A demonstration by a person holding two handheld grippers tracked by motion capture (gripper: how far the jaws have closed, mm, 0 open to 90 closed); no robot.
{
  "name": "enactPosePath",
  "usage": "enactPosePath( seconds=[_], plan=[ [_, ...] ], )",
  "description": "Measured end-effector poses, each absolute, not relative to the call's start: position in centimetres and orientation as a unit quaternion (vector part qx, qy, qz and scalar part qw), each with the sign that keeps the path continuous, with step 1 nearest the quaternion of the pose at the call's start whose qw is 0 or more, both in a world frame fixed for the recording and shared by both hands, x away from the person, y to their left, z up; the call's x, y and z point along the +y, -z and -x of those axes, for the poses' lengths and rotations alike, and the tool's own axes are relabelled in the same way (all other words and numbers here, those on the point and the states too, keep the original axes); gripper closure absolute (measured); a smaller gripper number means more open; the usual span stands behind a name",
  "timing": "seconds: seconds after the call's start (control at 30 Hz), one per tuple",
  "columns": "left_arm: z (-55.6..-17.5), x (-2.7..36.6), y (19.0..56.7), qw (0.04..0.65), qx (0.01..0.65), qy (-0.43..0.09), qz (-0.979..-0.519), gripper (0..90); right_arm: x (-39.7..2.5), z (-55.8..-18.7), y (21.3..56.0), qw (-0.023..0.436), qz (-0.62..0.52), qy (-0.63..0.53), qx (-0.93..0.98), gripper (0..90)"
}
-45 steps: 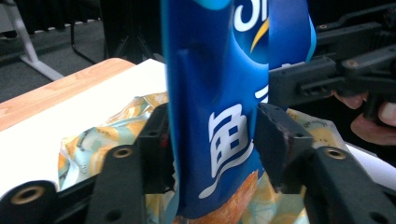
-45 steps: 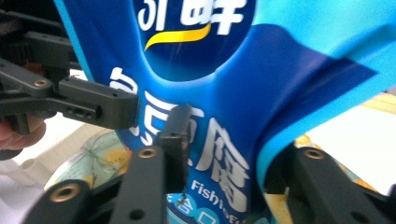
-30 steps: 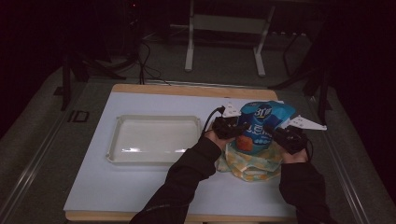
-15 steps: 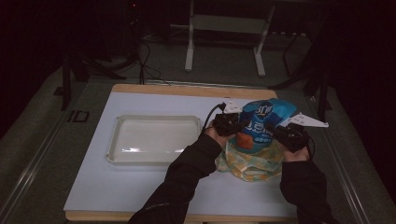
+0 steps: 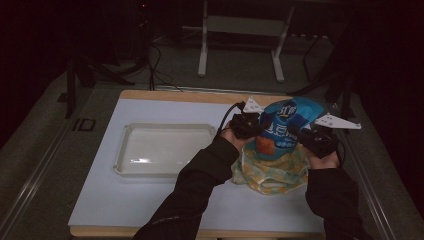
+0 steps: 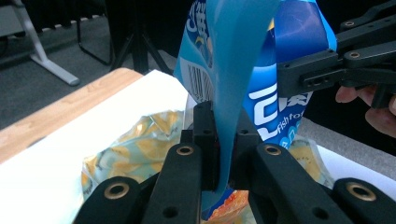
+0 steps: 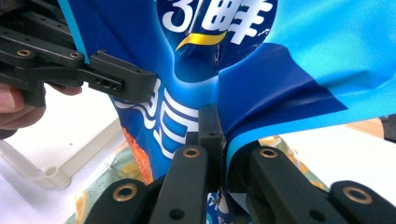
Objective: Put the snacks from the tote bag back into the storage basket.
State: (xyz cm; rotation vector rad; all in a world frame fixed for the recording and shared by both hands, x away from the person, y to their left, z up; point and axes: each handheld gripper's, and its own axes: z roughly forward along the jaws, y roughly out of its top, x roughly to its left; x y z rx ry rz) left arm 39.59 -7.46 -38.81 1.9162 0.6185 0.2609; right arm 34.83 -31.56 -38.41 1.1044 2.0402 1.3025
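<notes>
Dim room behind, metal stand legs and cables on a grey floor; up front, a white table [image 5: 150, 200] with a wooden edge. Toward its left, a shallow cream plastic tray [image 5: 165, 149], bare. Toward the right, a glossy blue crinkly-film snack bag [image 5: 282, 127], raised off the surface and held over a yellow-and-white patterned packet [image 5: 272, 172] lying flat beneath.

Left gripper [image 6: 223, 140]: jaws pressed together on a fold of the blue film at the bag's side, near the barcode. Right gripper [image 7: 219, 135]: jaws likewise clamped on a pinch of film at the opposite side, just under the white lettering. Each gripper visible in the other's camera, close across the bag.

Handling, as a judgement: light, air-puffed, slippery film, soft enough to crumple and stretch between the two pinches; contents probably brittle, so no squeezing across the belly. Best hold along the flat seam or a gathered fold at the edge, as now, with firm pressure, since smooth foil tends to slide out of hard jaws. Opposed pulls likely to part the seam suddenly, so worth easing apart gently.

Pose: both forearms in dark sleeves entering from the bottom, angled inward and forward, hands level on either side of the bag, grippers facing each other with grey three-cornered plates uppermost.
</notes>
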Motion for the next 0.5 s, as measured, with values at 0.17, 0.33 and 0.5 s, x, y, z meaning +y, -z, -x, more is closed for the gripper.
enactPosePath(
  seconds=[0.17,0.33,0.5],
  plan=[
    [-39.5,-7.1,37.5,0.533,0.257,-0.109,-0.799,86.5,-31.4,-34.6,37.0,0.243,-0.399,-0.476,0.745,88.2],
    [-39.3,-6.6,36.1,0.539,0.256,-0.11,-0.795,86.9,-30.9,-34.5,35.6,0.25,-0.395,-0.476,0.745,88.2],
    [-39.0,-5.9,34.6,0.543,0.255,-0.114,-0.792,86.9,-30.3,-34.3,34.0,0.256,-0.386,-0.478,0.746,88.2]
  ],
)
